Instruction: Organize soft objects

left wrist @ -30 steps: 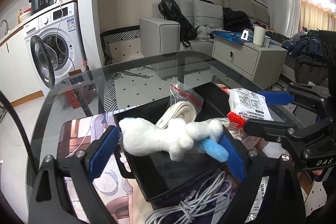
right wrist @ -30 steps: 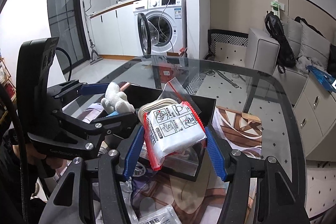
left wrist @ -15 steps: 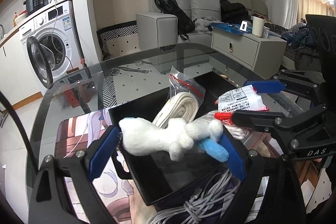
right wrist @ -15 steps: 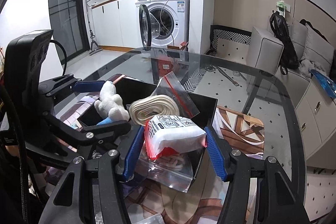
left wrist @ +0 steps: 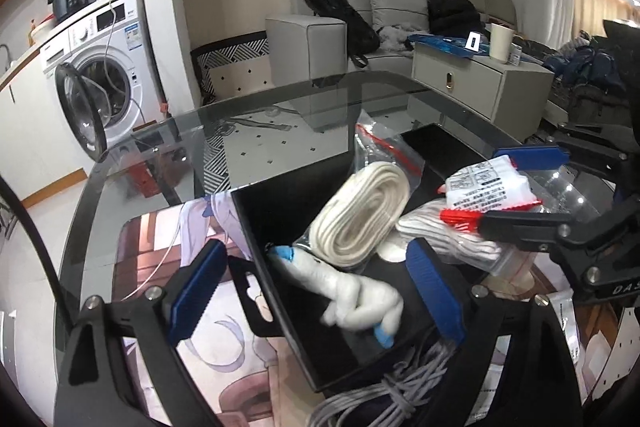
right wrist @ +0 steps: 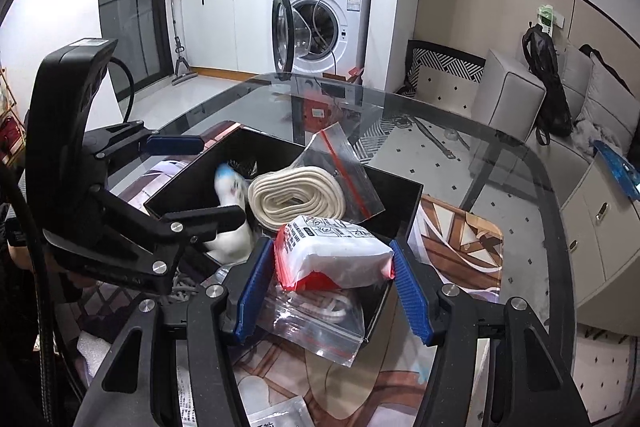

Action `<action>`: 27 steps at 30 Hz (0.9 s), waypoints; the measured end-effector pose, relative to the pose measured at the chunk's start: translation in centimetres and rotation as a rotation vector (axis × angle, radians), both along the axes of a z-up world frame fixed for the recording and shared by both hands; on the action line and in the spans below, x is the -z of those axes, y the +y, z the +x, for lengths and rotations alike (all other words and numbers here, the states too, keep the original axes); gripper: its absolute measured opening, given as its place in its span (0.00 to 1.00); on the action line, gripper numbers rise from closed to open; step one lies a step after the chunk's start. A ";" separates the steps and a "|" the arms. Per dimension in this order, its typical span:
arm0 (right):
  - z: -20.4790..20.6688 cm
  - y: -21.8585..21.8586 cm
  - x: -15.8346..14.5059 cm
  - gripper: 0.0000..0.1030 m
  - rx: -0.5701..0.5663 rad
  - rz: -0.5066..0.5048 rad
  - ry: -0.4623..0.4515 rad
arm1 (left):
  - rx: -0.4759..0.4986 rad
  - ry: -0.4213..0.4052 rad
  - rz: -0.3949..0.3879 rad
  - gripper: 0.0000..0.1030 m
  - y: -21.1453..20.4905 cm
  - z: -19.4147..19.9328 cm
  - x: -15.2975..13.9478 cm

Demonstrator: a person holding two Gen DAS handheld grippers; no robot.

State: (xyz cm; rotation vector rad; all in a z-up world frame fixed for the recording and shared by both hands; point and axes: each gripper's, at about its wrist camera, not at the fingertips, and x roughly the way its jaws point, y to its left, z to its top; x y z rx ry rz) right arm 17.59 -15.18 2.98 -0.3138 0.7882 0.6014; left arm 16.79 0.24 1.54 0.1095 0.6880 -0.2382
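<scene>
A black box (left wrist: 280,211) (right wrist: 400,195) stands on the glass table. A white plush toy with blue tips (left wrist: 352,295) (right wrist: 230,191) lies loose in it, blurred. My left gripper (left wrist: 316,287) (right wrist: 192,179) is open above the box, the plush free between its fingers. My right gripper (right wrist: 332,295) (left wrist: 520,183) is shut on a white packet with red print (right wrist: 332,251) (left wrist: 486,187) over the box's near corner. A bagged coil of cream rope (left wrist: 360,211) (right wrist: 296,195) and a bag of white cord (right wrist: 320,319) lie in the box.
A printed mat (left wrist: 160,239) (right wrist: 460,239) lies under the box. Grey cable (left wrist: 384,395) is bundled by the box's near side. Flat packets (right wrist: 276,411) lie on the mat. The round table edge (right wrist: 560,211) curves to the right.
My left gripper has opened and the plush has dropped from it into the box. My right gripper has lowered the white packet toward the box.
</scene>
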 end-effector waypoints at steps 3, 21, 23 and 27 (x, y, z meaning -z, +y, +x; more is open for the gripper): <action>-0.1 0.1 0.0 0.58 0.000 0.001 0.001 | 0.005 -0.001 0.004 0.88 -0.1 -0.1 0.0; -1.1 -1.2 -1.5 0.91 0.053 0.061 -0.056 | 0.037 -0.021 -0.013 0.94 -0.4 -2.2 -1.4; -1.6 -1.8 -1.8 0.99 0.064 0.077 -0.053 | 0.031 -0.020 -0.031 0.95 -0.2 -2.7 -1.6; -2.5 -2.7 -2.0 1.00 0.080 0.094 -0.030 | 0.018 -0.016 -0.071 0.98 0.5 -3.9 -1.9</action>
